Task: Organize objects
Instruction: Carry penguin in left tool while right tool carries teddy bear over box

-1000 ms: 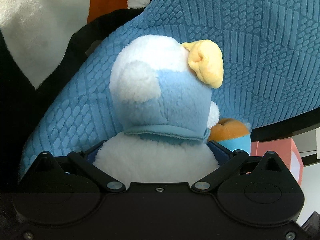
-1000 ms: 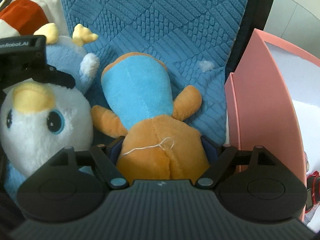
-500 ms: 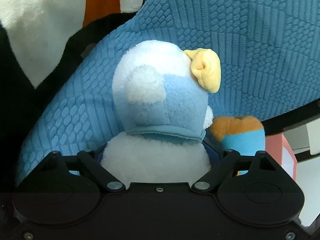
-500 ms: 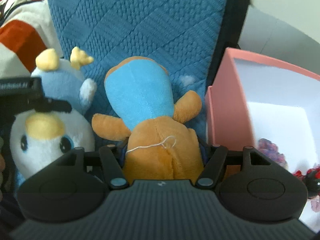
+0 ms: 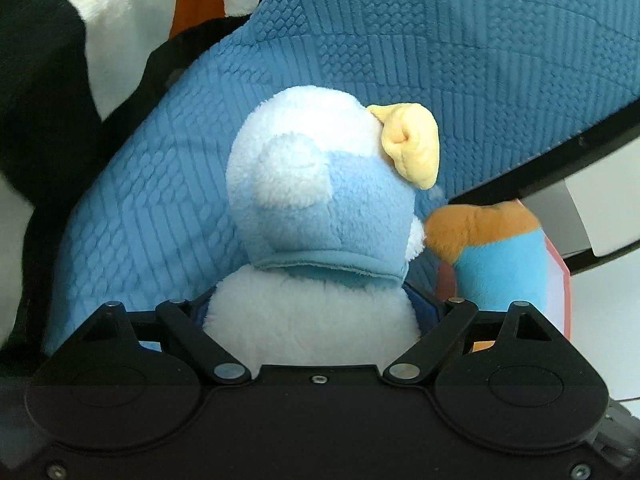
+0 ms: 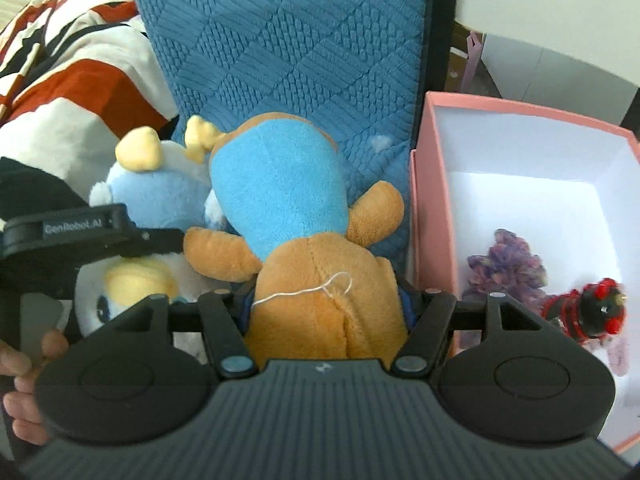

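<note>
The left gripper [image 5: 312, 312] is clamped on the white lower body of a fluffy white-and-pale-blue plush penguin with yellow tufts [image 5: 320, 208], whose head rises straight ahead of the jaws against a quilted blue textured cushion [image 5: 480, 60]. Just right of those jaws, the tip of an orange-and-sky-blue plush toy [image 5: 496, 256] touches the penguin's side. The right gripper [image 6: 326, 304] grips that orange-and-blue plush [image 6: 288, 208] by its orange rear, a loose white thread [image 6: 320, 290] lying across the fabric between the jaws; the toy's blue part points forward onto the cushion [image 6: 280, 40]. Left of the right jaws sits the penguin [image 6: 160, 188], held in the left gripper [image 6: 80, 236], with a hand [image 6: 24, 364] at the frame's lower left edge. Right of the jaws stands an open pink cardboard box with a white interior [image 6: 428, 200], holding a purple yarn figure [image 6: 504, 264] and a red-and-black yarn figure [image 6: 588, 308]. A striped orange, white and black fabric [image 6: 68, 92] lies beyond, to the left.
</note>
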